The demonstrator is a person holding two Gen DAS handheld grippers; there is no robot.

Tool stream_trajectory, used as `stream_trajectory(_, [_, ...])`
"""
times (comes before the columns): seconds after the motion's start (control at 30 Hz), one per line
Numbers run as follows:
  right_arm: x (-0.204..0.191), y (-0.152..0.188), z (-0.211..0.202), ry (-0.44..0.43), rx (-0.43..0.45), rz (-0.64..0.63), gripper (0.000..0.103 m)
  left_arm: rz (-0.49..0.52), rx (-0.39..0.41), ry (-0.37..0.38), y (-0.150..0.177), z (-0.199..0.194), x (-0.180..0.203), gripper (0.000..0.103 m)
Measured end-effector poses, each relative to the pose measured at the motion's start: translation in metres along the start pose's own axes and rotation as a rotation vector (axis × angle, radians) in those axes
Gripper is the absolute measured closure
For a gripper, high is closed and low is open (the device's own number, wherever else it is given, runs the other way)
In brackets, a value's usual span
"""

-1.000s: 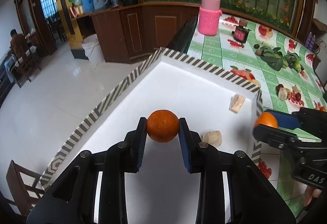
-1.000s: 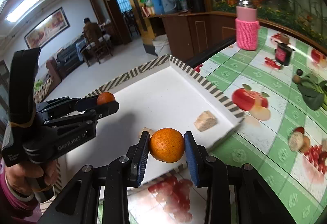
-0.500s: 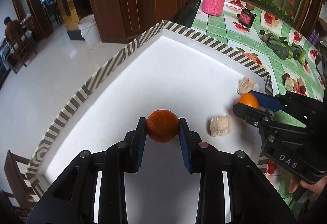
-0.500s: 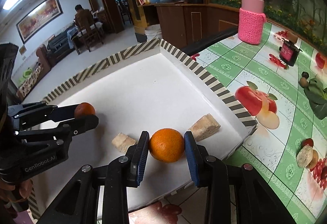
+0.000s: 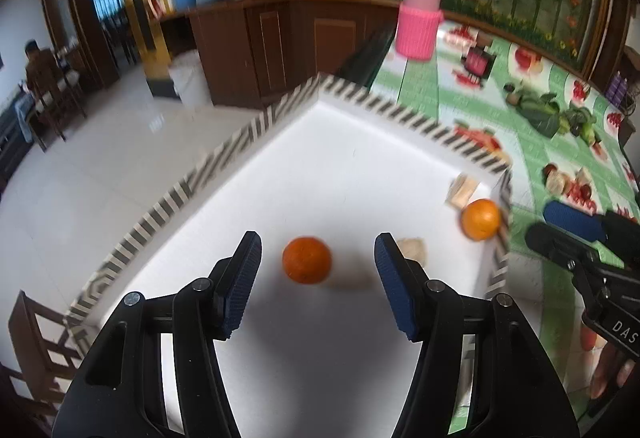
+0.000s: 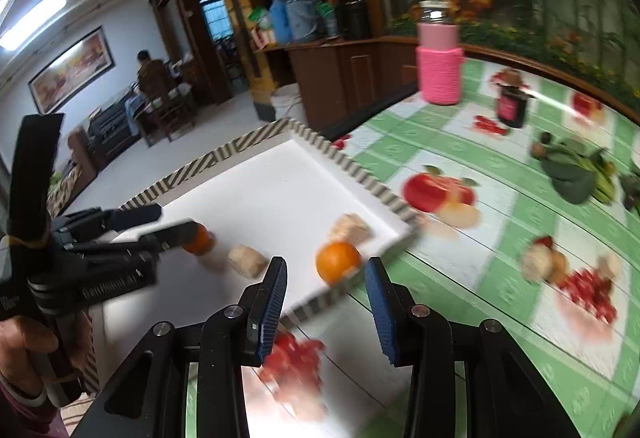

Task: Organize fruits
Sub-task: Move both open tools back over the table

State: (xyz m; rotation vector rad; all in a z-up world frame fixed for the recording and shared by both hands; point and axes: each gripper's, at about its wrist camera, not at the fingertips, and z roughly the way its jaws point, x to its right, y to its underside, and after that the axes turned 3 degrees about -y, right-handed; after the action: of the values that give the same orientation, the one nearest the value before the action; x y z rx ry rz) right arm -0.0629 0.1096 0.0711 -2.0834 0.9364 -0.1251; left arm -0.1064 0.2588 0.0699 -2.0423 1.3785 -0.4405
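Note:
A white tray with a striped rim holds two oranges. One orange rests on the tray floor between the fingers of my left gripper. Its jaws are opening and the pads stand clear of the fruit. The other orange lies by the tray's near corner, just ahead of my right gripper. Those jaws are opening too and touch nothing. The left wrist view also shows that second orange and the right gripper beside the tray. The right wrist view shows the left gripper over its orange.
Two beige blocks lie on the tray near the oranges. On the green fruit-print tablecloth stand a pink-sleeved jar and a small dark jar, with green leaves farther right. The tray's left side overhangs the floor.
Both grippers were shut on an orange; now both have opened and the oranges sit loose on the tray. The right gripper has drawn back toward the tray's corner.

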Motion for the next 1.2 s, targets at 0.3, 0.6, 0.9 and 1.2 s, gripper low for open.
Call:
stream_trajectory(0.3, [0.032,0.031,-0.052,0.076,0.068,0.079,0.064,0.056,0.144,0.016,0.003,-0.036,0.045,0.044])
stream_trajectory(0.6, [0.073,0.073,-0.108,0.199,0.089,0.145,0.064,0.093,0.144,0.16,0.011,-0.043,0.097,0.044])
stream_trajectory(0.9, [0.122,0.118,-0.158,0.335,0.097,0.251,0.064,0.17,0.117,0.262,0.016,-0.042,0.147,0.044])
stream_trajectory(1.2, [0.17,0.15,-0.183,0.425,0.082,0.375,0.063,0.231,0.079,0.302,0.019,-0.035,0.18,0.044])
